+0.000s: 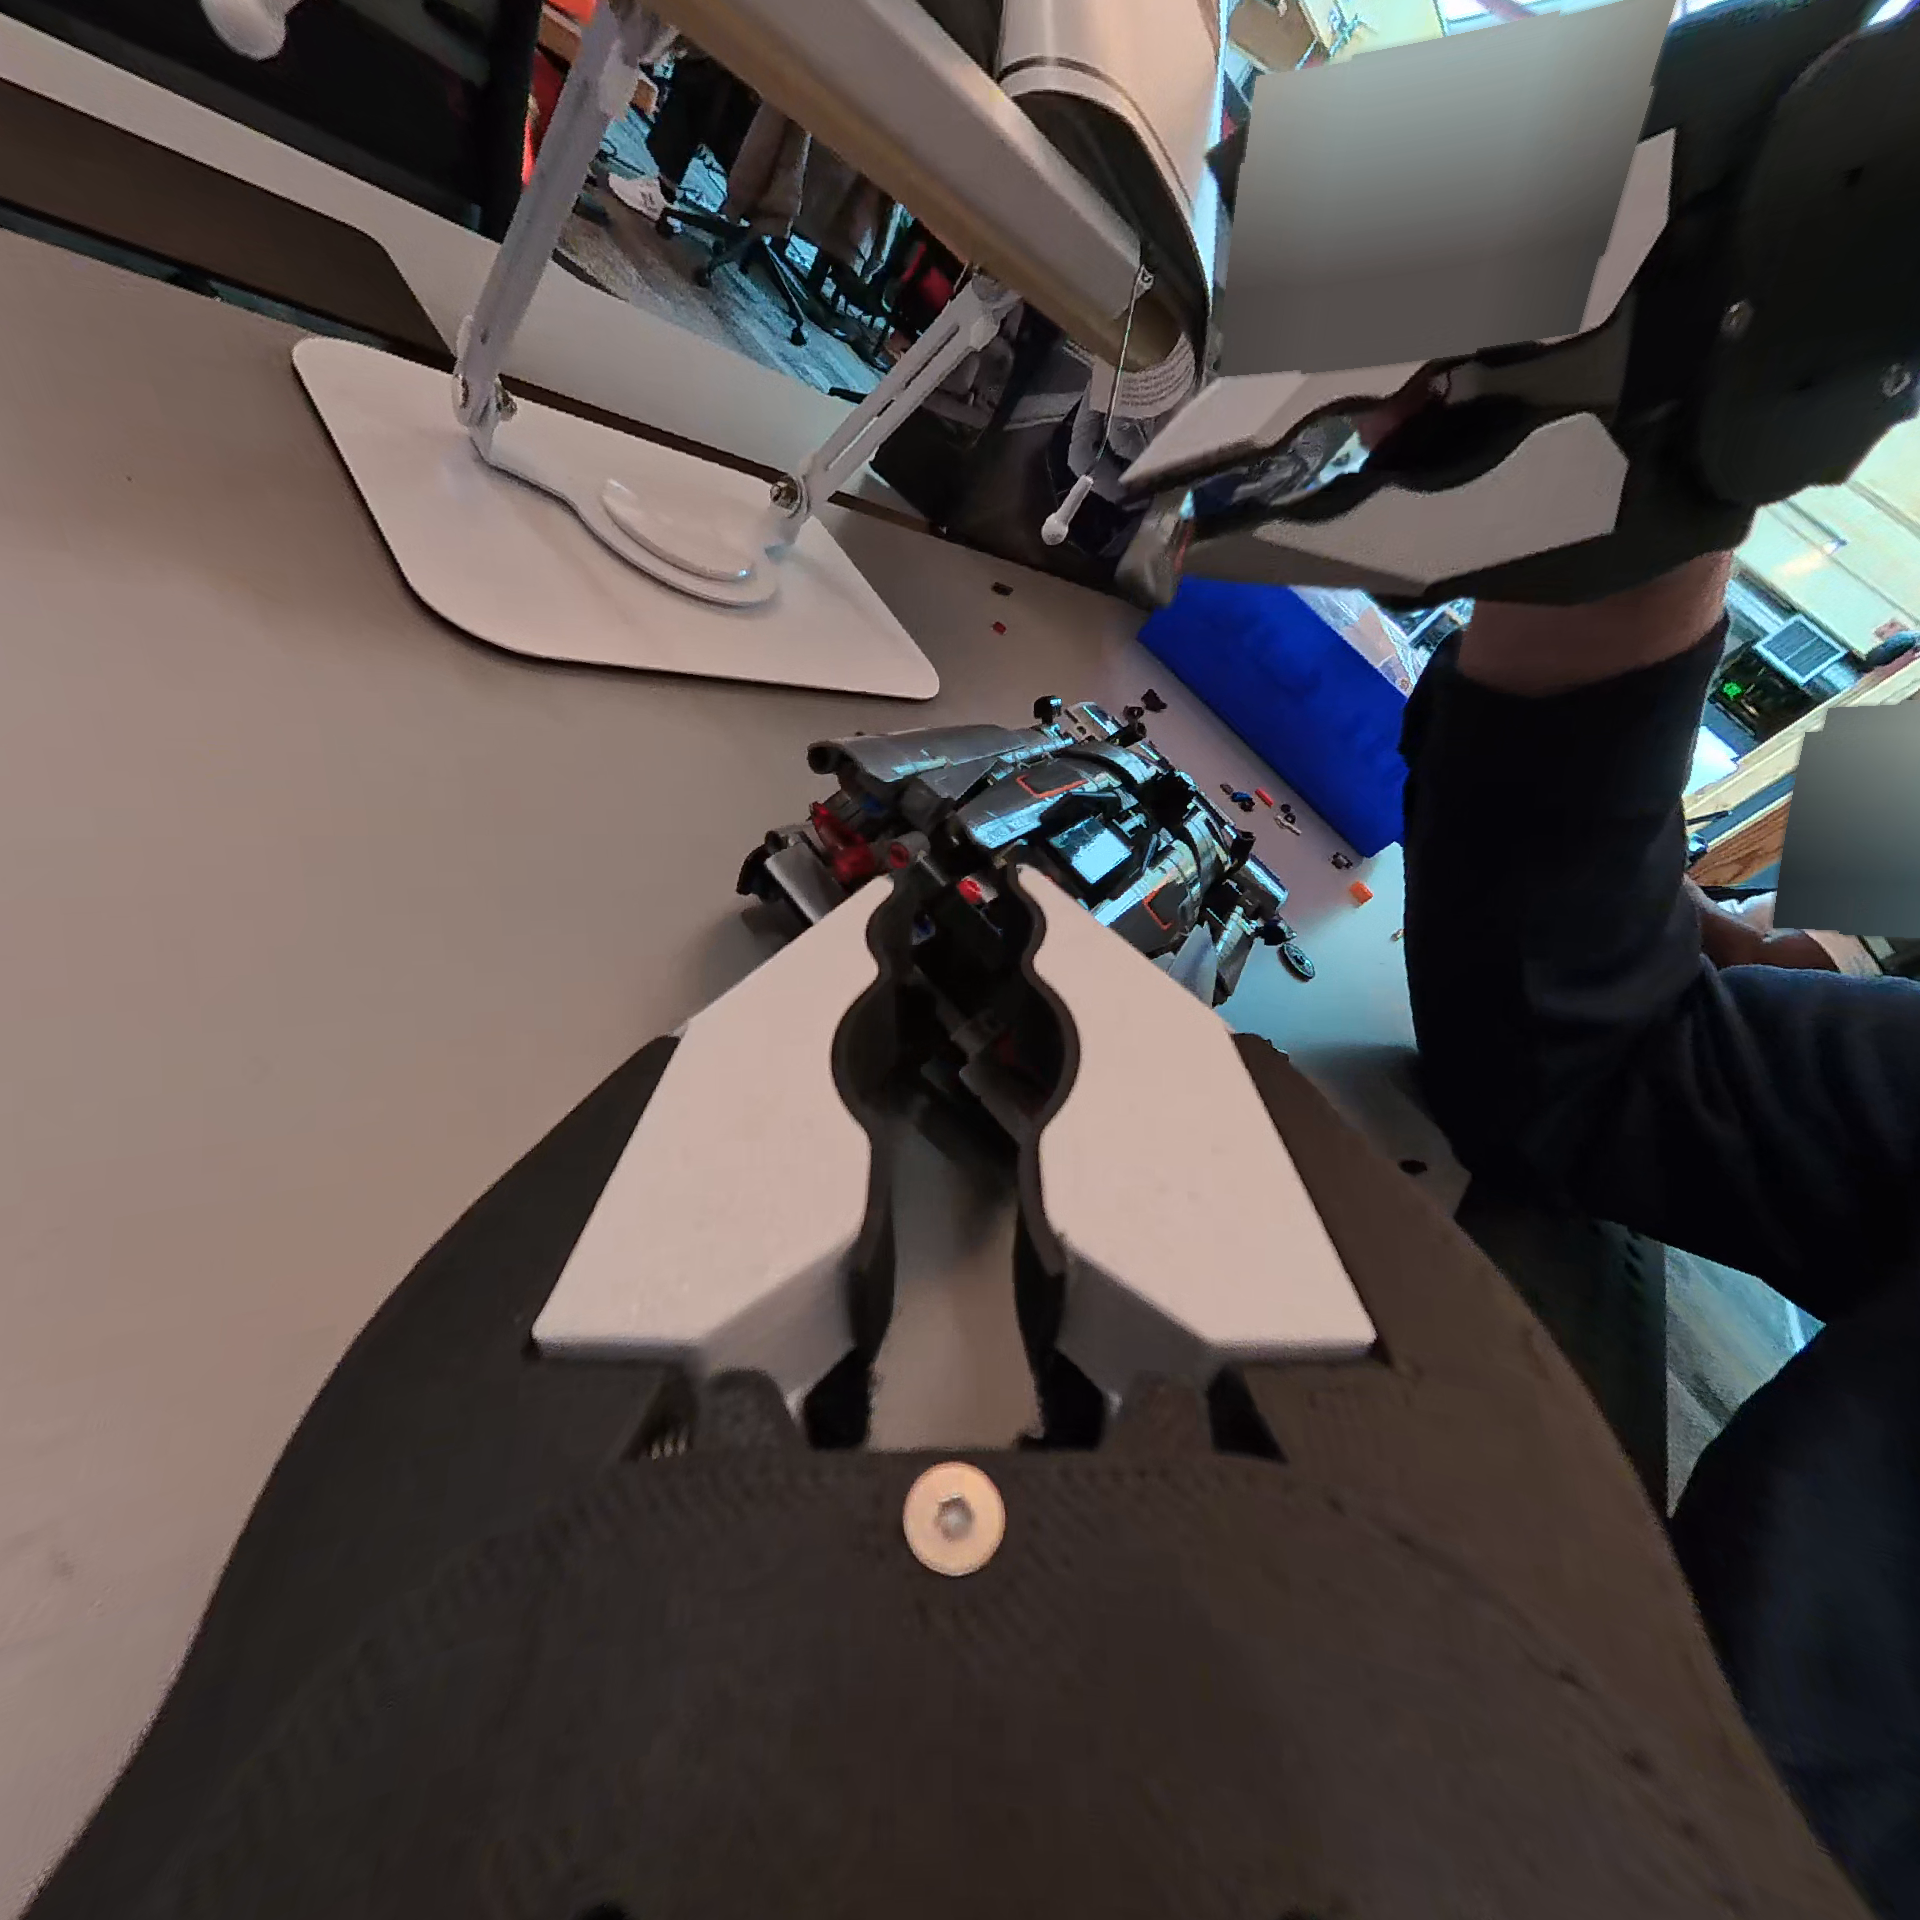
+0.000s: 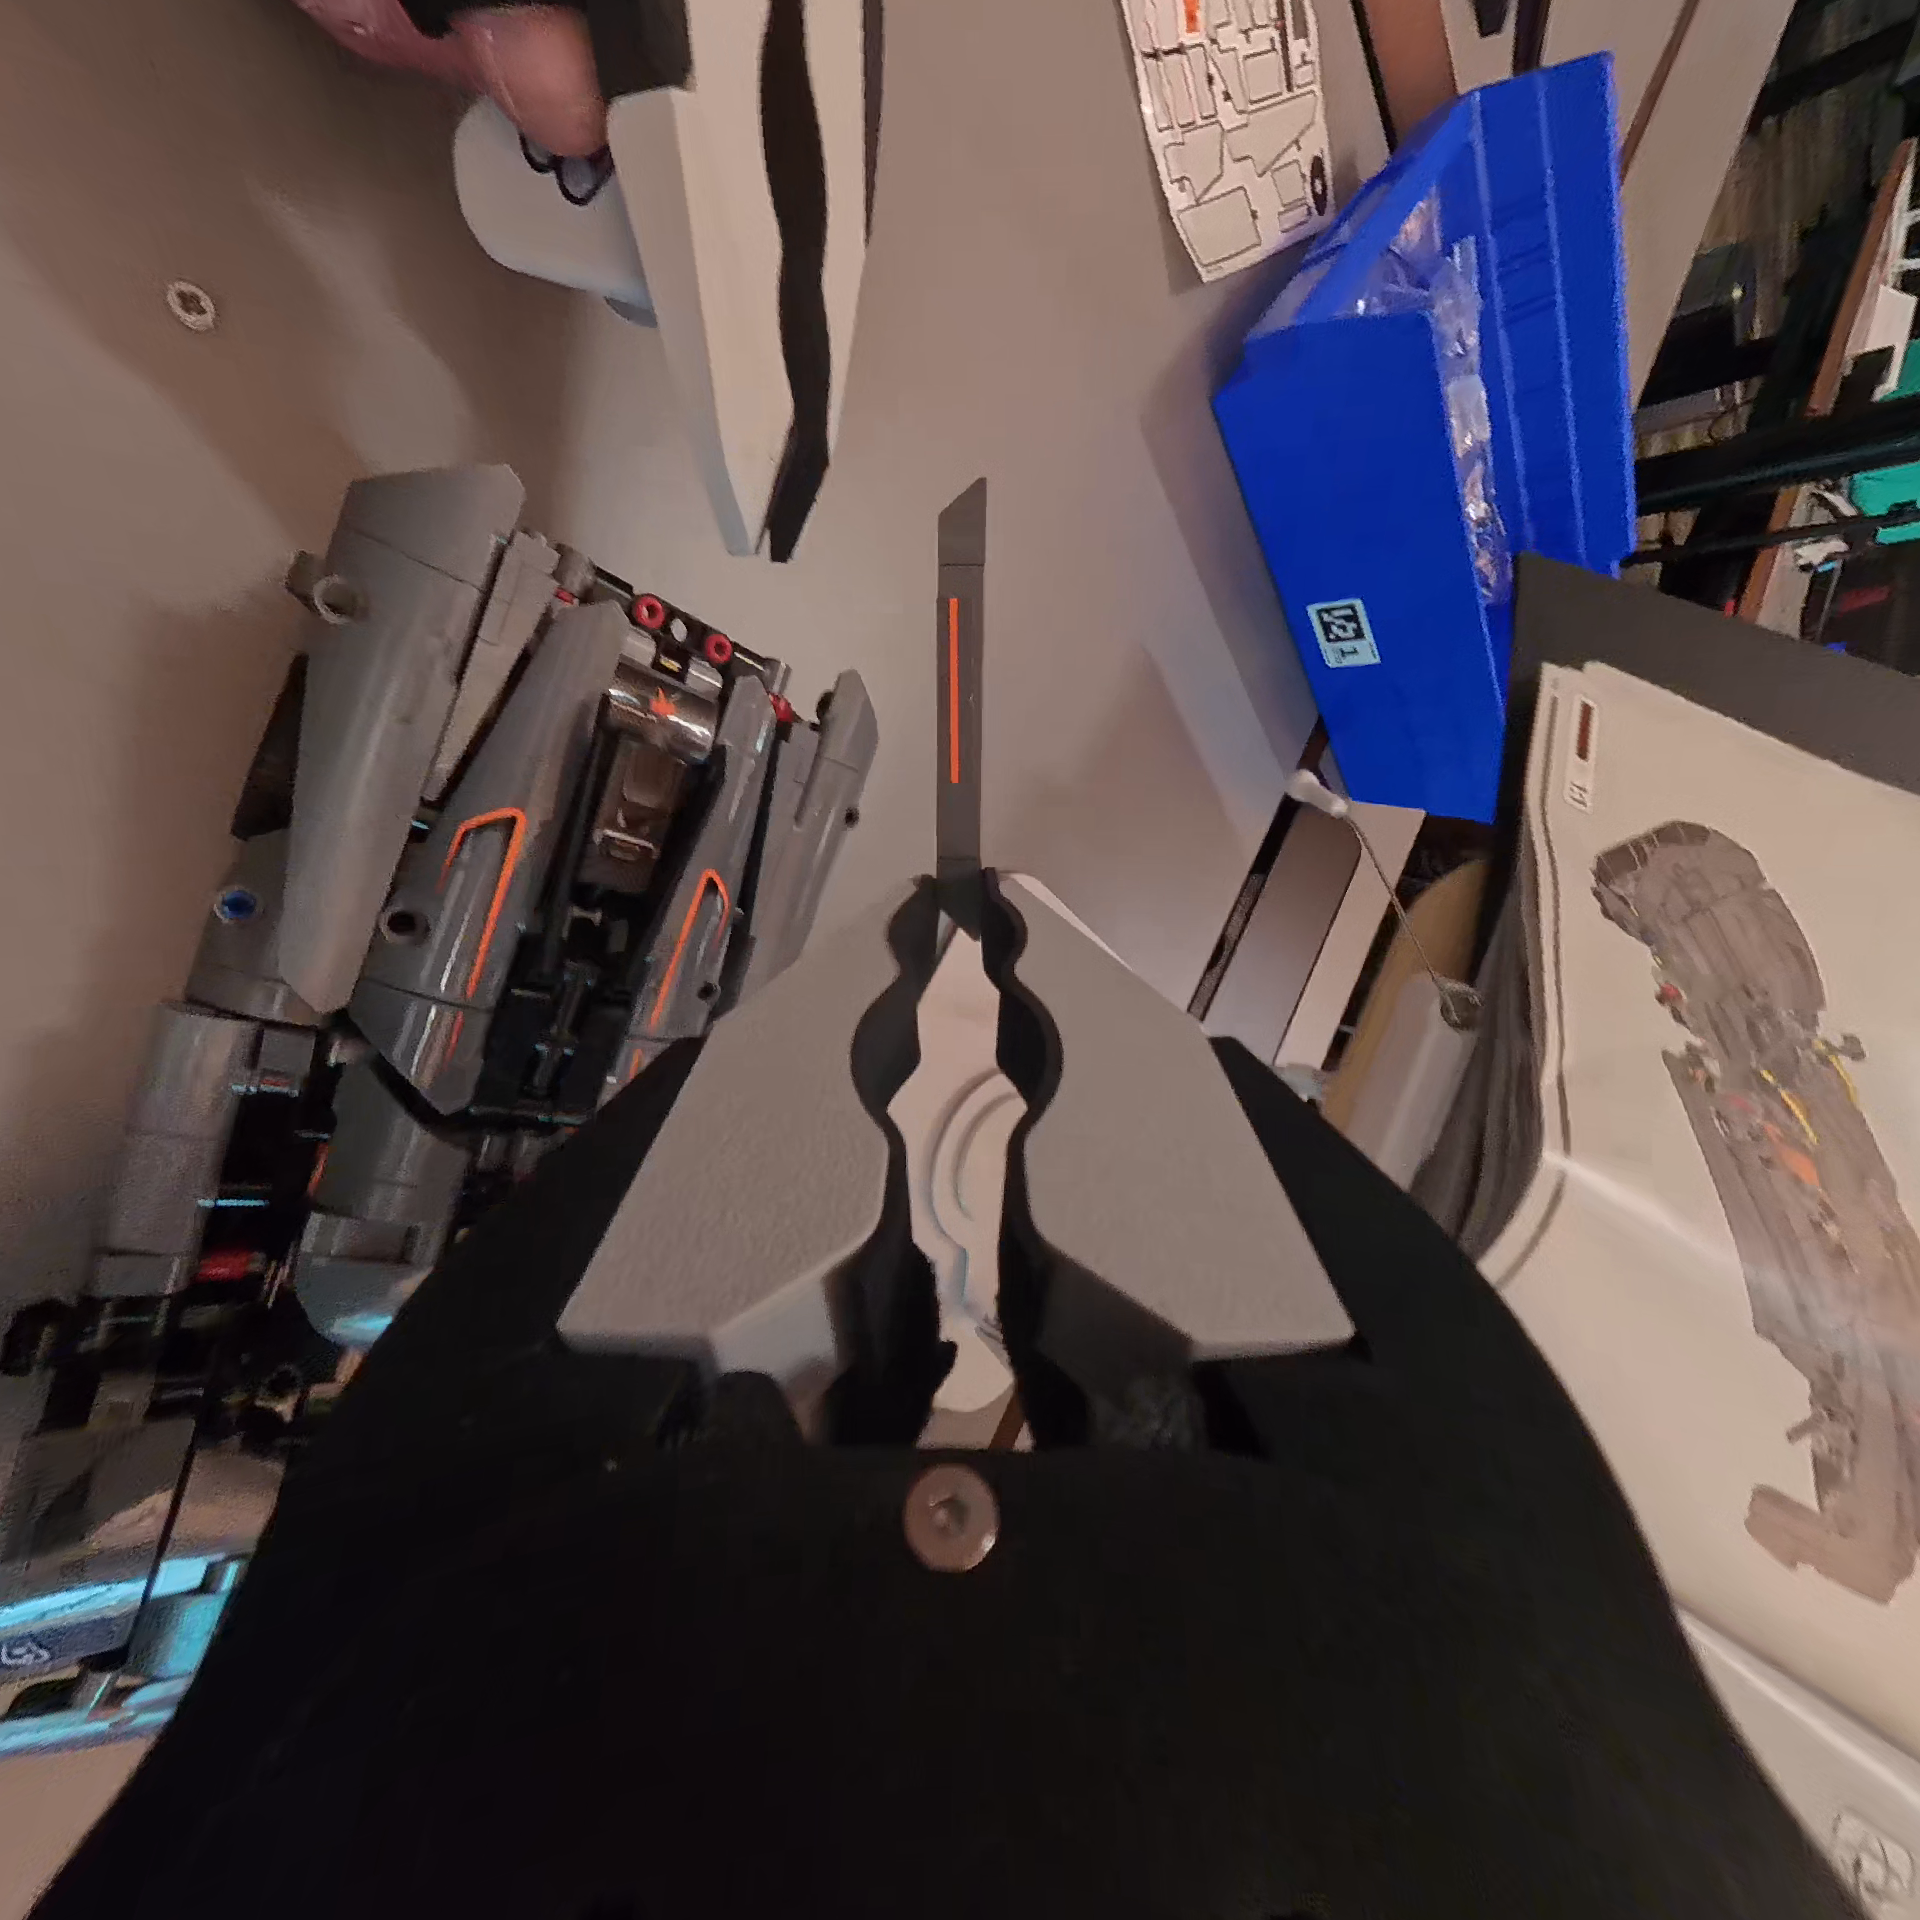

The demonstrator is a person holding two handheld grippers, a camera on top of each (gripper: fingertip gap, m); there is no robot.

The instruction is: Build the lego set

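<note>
The grey and black lego model [image 1: 1049, 821] with orange stripes lies on the table, also in the right wrist view [image 2: 499, 831]. My left gripper [image 1: 958, 883] hovers just over the model's near end with its jaws a little apart and nothing gripped; the model shows through the gap. It also shows in the right wrist view [image 2: 769, 540], its tips beside the model's end. My right gripper [image 2: 961, 894] is shut on the end of a long thin dark piece [image 2: 961, 707] with an orange stripe, held in the air. In the left wrist view the right gripper [image 1: 1153, 520] is raised at the upper right.
A blue bin [image 2: 1382, 499] with bagged parts stands at the table's edge. An open instruction booklet [image 2: 1714, 1143] and a sticker sheet [image 2: 1226, 125] lie near it. A white stand base [image 1: 623, 540] sits on the table. Small loose pieces [image 1: 1278, 810] lie beside the model. A dark sleeve [image 1: 1558, 883] crosses the right side. One gripper's finger ends stand about 9 cm off the other's.
</note>
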